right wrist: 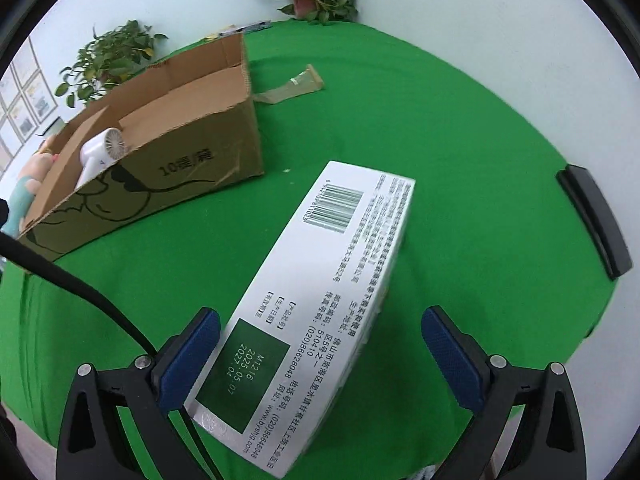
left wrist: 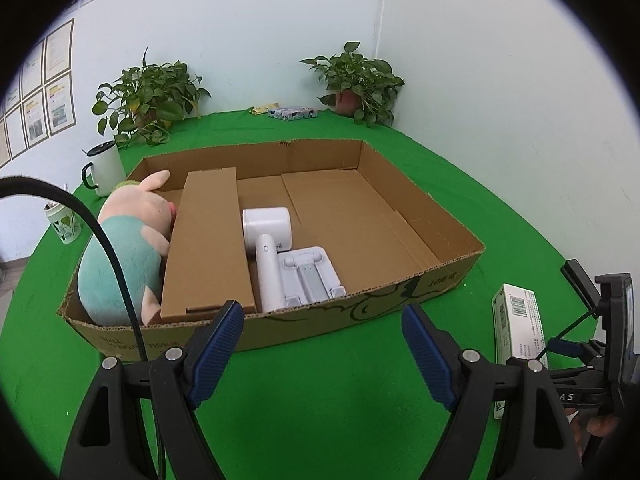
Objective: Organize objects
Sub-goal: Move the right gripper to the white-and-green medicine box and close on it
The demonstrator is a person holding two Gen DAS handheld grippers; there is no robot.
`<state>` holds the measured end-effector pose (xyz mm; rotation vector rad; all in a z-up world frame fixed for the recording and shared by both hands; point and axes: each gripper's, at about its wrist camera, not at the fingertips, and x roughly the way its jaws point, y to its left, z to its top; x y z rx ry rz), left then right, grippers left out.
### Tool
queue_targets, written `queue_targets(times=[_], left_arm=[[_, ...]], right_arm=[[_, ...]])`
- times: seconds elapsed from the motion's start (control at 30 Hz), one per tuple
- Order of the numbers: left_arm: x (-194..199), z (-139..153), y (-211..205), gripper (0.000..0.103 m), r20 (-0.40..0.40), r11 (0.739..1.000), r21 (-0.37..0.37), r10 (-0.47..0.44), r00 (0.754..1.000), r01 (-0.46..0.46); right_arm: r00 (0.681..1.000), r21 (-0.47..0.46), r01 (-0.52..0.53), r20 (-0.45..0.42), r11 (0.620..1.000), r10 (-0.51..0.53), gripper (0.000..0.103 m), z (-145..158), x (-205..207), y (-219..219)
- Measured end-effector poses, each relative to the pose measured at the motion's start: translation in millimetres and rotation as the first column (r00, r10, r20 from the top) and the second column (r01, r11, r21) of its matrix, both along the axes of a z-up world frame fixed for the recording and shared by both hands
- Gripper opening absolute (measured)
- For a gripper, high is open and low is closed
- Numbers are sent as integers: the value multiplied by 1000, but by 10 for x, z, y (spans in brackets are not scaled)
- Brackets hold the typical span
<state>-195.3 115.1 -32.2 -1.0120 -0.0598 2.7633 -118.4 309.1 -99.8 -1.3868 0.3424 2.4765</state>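
Clearly the left gripper [left wrist: 322, 354] hangs wide open and empty before the cardboard tray's [left wrist: 416, 288] near wall. Rightward, the right gripper [right wrist: 320, 364] straddles the white carton [right wrist: 320, 304] lying near the table's [right wrist: 440, 120] right edge; its jaws gape, with the right pad clear of the carton. Centre them across the carton's narrow sides before squeezing. Green cloth covers the table; potted plants [left wrist: 356, 80] line the far edge under white walls.

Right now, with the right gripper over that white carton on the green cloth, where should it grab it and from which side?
Grip the white carton across its narrow width, near the dated end, coming from above. It lies flat on the green cloth with its long sides free, and the right gripper already straddles it, jaws open, so closing on those two long sides looks simplest.
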Motion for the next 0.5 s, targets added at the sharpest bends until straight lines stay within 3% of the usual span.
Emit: queue_targets(times=[0.17, 0.37, 0.43, 0.5], left_arm=[[40, -47, -65, 81, 26, 1000, 27, -3, 1000, 3], [74, -83, -150, 81, 71, 994, 103, -49, 996, 41], [60, -129, -170, 81, 118, 987, 150, -83, 990, 65], [41, -199, -171, 81, 168, 977, 195, -119, 979, 85]], right_arm=[[995, -7, -101, 26, 995, 101, 70, -112, -14, -171], [957, -22, -289, -41, 957, 288, 68, -3, 60, -583], [931, -26, -361, -65, 932, 359, 72, 50, 59, -740], [911, -2, -407, -71, 914, 405, 99, 60, 101, -870]])
